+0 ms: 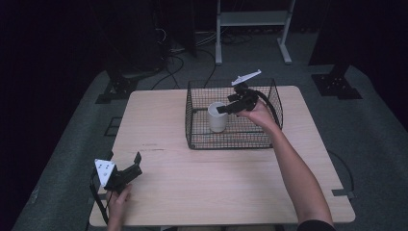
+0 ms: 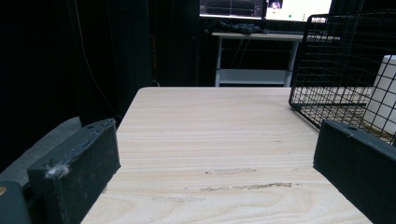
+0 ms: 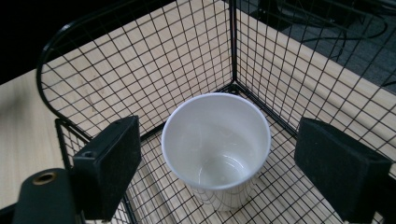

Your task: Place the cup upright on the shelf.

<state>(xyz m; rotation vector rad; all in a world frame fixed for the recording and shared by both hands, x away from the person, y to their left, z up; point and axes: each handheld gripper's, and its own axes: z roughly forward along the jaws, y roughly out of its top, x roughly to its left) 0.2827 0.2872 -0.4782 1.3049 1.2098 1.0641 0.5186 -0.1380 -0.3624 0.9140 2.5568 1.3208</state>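
A white paper cup (image 1: 217, 117) stands upright and empty in the left part of a black wire basket (image 1: 231, 142) at the back of the wooden table (image 1: 202, 187). My right gripper (image 1: 223, 109) hangs over the cup's rim, tilted down into the basket. In the right gripper view the cup (image 3: 215, 144) sits between the two black jaws, and neither pad touches it, so the right gripper (image 3: 217, 154) is open. My left gripper (image 1: 137, 164) rests low at the table's front left corner, open. Nothing lies between the jaws of the left gripper (image 2: 215, 158).
In the left gripper view the basket (image 2: 336, 60) stands ahead on the right with the cup (image 2: 385, 93) behind its mesh. A white metal stand (image 1: 252, 29) and cables lie on the floor beyond the table. Dark curtains close off the back.
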